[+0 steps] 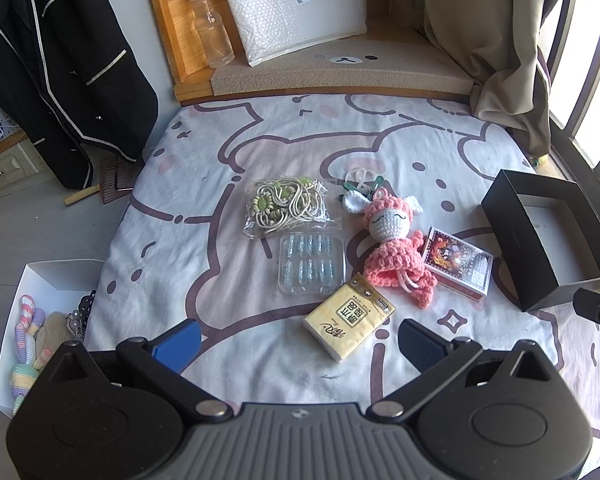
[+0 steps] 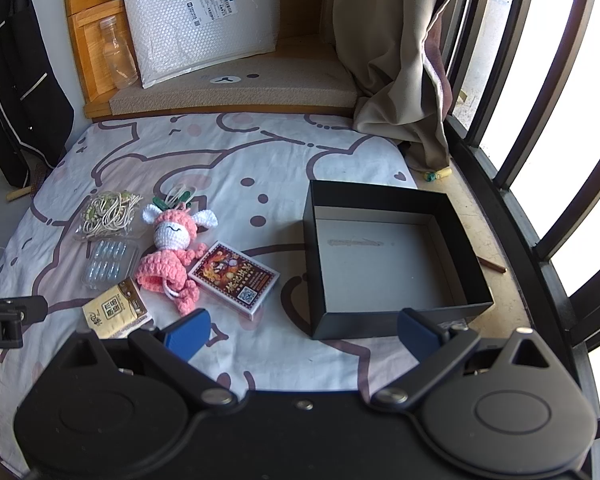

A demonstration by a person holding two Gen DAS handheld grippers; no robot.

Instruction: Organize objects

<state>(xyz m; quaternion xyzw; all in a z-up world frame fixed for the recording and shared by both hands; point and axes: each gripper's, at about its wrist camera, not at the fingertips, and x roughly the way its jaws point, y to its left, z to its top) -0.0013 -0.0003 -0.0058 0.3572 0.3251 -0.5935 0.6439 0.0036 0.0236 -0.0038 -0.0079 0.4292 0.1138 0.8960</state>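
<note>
A: Both grippers sit low at the near edge of the bed. Left gripper [image 1: 298,344], fingers spread wide, nothing between them; the yellow tissue pack [image 1: 349,317] lies on the sheet just ahead of the gap.

B: And the right one?

A: Right gripper [image 2: 303,332], also spread wide and empty. Its right finger [image 2: 418,334] overlaps the near wall of the black box [image 2: 400,322] in view; contact, cannot tell.

B: Box contents?

A: Grey floor only. It stands open on the right side of the bed, beside the window bars [image 2: 540,120].

B: Rest of the objects?

A: Clustered mid-sheet [image 1: 220,360], left of the box. Card pack [image 2: 234,276] nearest the box but apart from it. Pink crochet doll [image 2: 172,252] touches the card pack's left edge. Clear plastic tray [image 1: 313,264] just left of the doll, the tissue pack touching its near corner. Bag of beaded cord [image 1: 286,208] behind the tray. Green clips [image 1: 366,188] behind the doll's head.

B: Anything off the bed?

A: White box [image 1: 52,276] on the floor at left, crochet toys [image 1: 28,344] inside. Black jacket [image 1: 52,72] hangs beyond. At the head: clear bottle [image 1: 212,28], bubble mailer [image 1: 296,4], curtain [image 1: 500,48].
</note>
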